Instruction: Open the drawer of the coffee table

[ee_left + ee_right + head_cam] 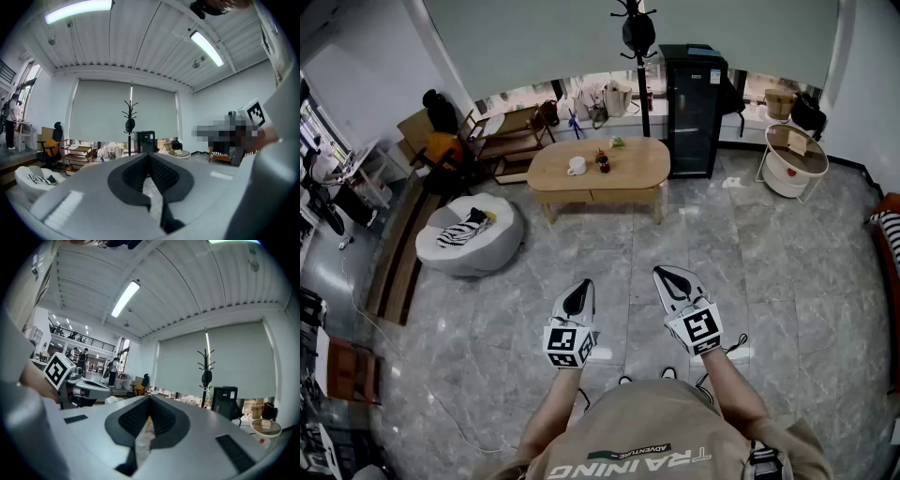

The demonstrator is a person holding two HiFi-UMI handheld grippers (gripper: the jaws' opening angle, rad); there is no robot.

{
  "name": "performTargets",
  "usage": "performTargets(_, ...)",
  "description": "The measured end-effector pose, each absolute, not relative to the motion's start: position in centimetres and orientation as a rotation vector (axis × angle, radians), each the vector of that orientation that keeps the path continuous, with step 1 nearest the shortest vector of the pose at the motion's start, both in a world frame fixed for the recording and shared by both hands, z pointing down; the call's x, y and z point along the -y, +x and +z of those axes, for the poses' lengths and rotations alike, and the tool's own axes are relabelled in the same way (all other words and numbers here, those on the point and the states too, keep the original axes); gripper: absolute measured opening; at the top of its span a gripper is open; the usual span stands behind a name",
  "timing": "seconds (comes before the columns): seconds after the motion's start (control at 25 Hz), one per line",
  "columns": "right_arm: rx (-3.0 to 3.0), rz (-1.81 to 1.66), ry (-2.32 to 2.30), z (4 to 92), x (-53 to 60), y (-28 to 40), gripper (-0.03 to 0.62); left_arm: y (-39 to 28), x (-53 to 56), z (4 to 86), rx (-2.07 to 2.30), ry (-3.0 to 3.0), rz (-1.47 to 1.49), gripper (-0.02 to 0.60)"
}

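**Asker:** Where are you standing?

**Me:** On a grey marble floor (694, 253) in an open office. Far left lies a white beanbag (469, 239). Straight ahead, well apart from me, stands the low oval wooden counter (553, 173) with a white mug (577, 166) on top. Right of it is a black cabinet (692, 108), then a round side table (795, 159).

**Asker:** And the drawer?

**Me:** The drawer (623, 195) sits in the counter's front, under the top, and looks closed as far as I can judge. I cannot make out a handle from here.

**Asker:** Your tongs?

**Me:** The left tongs (578, 292) are clenched on nothing, held out in front of my chest. The right tongs (673, 279), just beside them, are clenched and empty too.

**Asker:** What could go wrong?

**Me:** If I arrive with both tongs clenched, I cannot take hold of the drawer front; one pair must part first. A crooked pull might jam the drawer or drag the counter, and that could tip the mug.
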State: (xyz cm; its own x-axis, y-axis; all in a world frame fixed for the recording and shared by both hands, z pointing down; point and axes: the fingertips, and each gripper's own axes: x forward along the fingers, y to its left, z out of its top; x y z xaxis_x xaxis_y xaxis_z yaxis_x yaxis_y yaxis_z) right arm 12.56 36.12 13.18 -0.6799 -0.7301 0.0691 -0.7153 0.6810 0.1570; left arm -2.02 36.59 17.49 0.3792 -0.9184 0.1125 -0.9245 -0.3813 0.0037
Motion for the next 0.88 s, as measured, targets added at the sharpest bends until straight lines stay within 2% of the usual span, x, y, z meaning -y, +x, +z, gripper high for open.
performTargets(0.36, 2.749, -0.209, 1.188, 14.0, -36.5, 11.9, 0.003, -2.5, -37.2, 18.8, 1.690, 2.543, 0.166, 0.006)
performTargets(0.88, 2.679, -0.074, 1.159, 18.0, -36.8, 10.4, 0.005, -5.8, -37.9, 22.1, 1.676, 2.452, 0.159, 0.006)
